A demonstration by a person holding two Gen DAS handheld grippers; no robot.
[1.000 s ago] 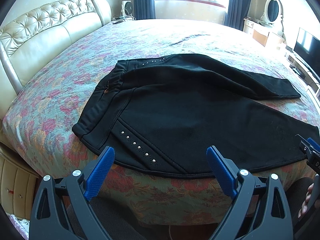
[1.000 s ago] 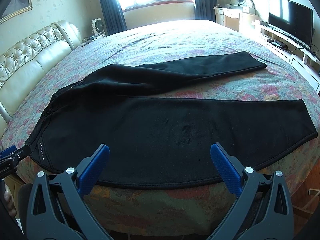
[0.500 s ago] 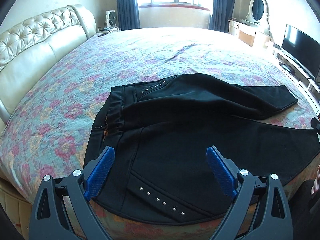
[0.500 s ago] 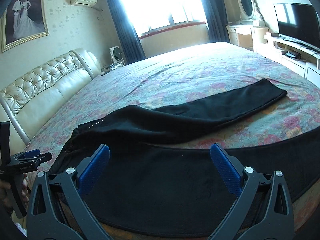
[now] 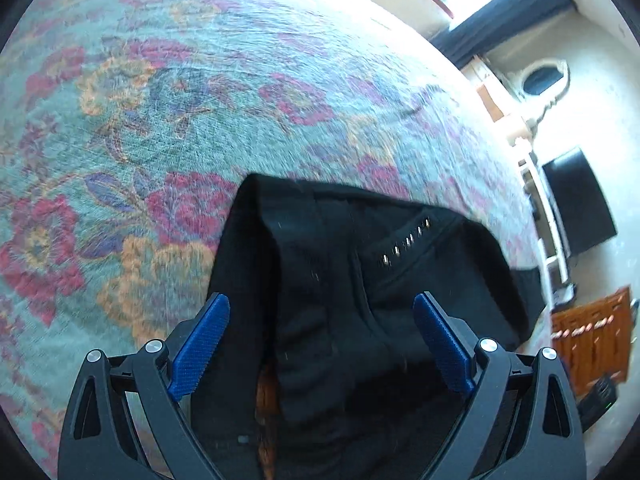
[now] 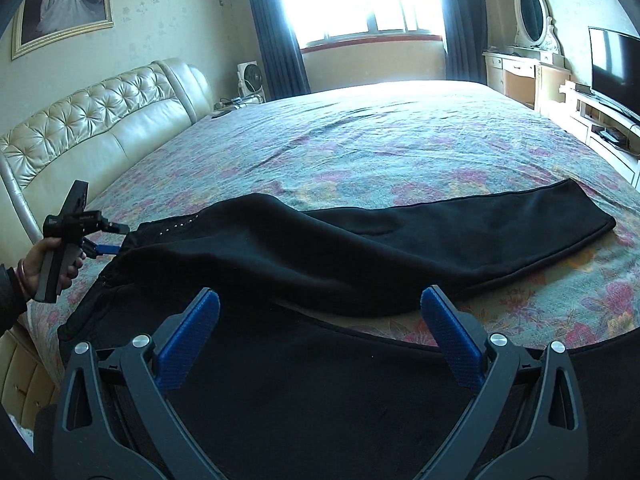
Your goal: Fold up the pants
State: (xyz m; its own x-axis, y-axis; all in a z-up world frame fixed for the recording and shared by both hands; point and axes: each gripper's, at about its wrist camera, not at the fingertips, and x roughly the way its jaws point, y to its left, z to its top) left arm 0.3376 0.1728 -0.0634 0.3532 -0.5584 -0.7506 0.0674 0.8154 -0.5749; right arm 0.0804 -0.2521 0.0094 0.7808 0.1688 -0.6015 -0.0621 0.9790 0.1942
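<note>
Black pants (image 6: pixel 320 256) lie spread on the floral bedspread, waist to the left, two legs running right. My left gripper (image 5: pixel 322 312) is open, close over the waistband (image 5: pixel 320 264), with a row of metal studs (image 5: pixel 404 242) just ahead. It also shows in the right wrist view (image 6: pixel 112 236) at the waist's far corner, a hand holding it. My right gripper (image 6: pixel 320 304) is open, above the near leg (image 6: pixel 340 392), the far leg lying beyond it.
The bed (image 6: pixel 380 136) has a padded cream headboard (image 6: pixel 92 128) at left. A dresser with oval mirror (image 6: pixel 532 20) and a TV (image 6: pixel 614 64) stand at right. A fan (image 6: pixel 250 80) sits by the window curtains.
My left gripper has moved in close over the waistband and tilted down. My right gripper has moved forward over the near leg. Both stay open.
</note>
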